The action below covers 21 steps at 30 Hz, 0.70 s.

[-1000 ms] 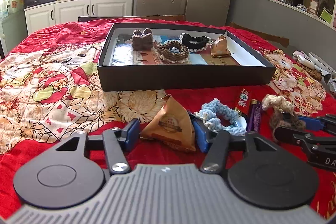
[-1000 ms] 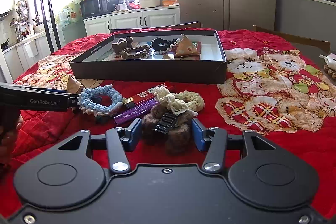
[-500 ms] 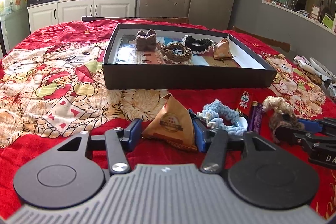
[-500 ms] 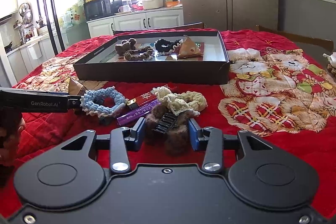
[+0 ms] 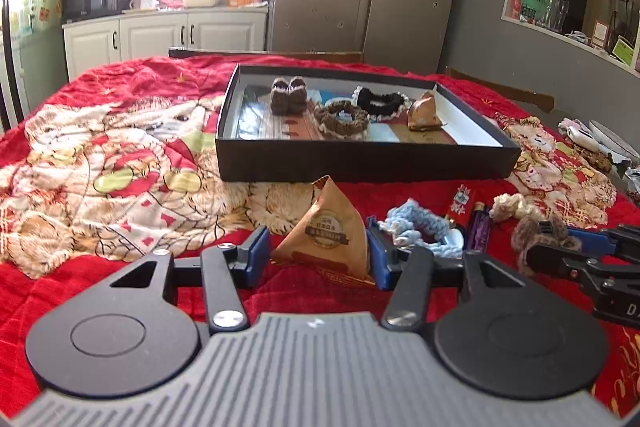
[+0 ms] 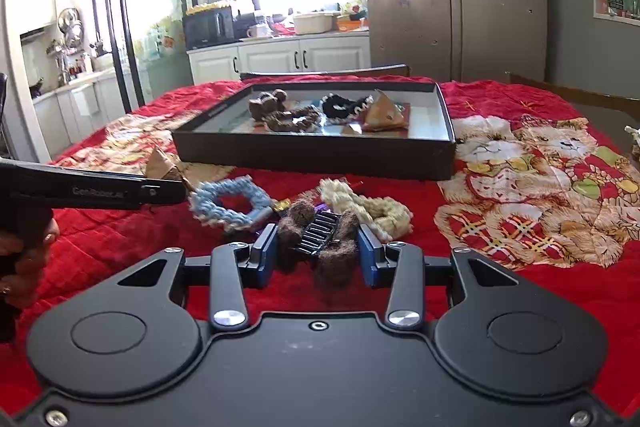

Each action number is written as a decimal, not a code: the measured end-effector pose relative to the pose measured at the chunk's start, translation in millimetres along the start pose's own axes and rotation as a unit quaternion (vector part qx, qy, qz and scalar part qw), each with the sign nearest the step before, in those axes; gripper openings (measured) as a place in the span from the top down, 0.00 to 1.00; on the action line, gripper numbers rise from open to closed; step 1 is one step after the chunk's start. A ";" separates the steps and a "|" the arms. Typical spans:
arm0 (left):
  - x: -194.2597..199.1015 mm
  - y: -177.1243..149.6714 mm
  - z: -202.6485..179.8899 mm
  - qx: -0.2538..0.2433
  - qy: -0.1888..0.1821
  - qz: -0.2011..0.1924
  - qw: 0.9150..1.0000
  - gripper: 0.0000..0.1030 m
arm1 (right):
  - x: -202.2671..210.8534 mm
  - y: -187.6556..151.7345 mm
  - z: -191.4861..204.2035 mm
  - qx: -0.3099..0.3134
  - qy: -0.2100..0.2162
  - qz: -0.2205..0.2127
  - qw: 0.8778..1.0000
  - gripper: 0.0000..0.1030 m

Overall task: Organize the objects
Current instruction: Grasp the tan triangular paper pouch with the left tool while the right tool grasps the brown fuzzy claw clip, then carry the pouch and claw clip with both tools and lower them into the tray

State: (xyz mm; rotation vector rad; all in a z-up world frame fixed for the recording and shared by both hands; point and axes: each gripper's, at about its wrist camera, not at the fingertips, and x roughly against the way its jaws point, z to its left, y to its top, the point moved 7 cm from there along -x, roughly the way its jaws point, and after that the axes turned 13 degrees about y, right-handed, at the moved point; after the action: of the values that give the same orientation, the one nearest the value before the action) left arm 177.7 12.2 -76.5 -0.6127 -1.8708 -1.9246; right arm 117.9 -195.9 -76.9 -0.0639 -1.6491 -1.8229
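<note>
On the left tongs [image 6: 182, 187], faint "GenRobot.AI" lettering, brown packet [image 5: 328, 233] label unreadable

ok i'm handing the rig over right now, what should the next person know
Left claw: around the brown packet, which is between its pads.
Right claw: just closed on the furry clip.
Box: holds a clip, two scrunchies and a packet.
Left on the blanket: blue scrunchie, cream scrunchie, red and purple sticks.
Next: likely carry both items to the box.
</note>
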 end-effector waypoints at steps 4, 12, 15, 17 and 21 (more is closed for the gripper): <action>6.6 4.4 -2.0 0.000 0.001 -0.005 1.000 0.47 | 6.9 7.0 9.7 0.004 0.015 -0.007 1.000 0.62; 15.8 15.0 -4.7 -0.004 0.000 -0.015 1.000 0.47 | 15.7 26.6 24.2 0.023 0.038 -0.013 0.999 0.62; 18.3 20.4 -4.0 -0.003 0.002 -0.018 1.000 0.47 | 16.8 37.6 26.3 0.032 0.040 -0.015 0.999 0.62; 19.7 24.5 -3.8 -0.005 0.005 -0.022 1.000 0.47 | 16.5 45.6 27.1 0.038 0.042 -0.015 0.998 0.62; 21.7 32.5 -2.5 -0.007 0.009 -0.027 1.000 0.47 | 16.2 62.4 27.7 0.056 0.036 -0.022 0.998 0.62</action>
State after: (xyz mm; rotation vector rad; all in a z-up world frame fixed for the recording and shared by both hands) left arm 177.7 9.1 -37.5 -0.5506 -1.8831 -1.9719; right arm 125.8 -176.7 -9.9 0.0861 -1.7102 -1.7406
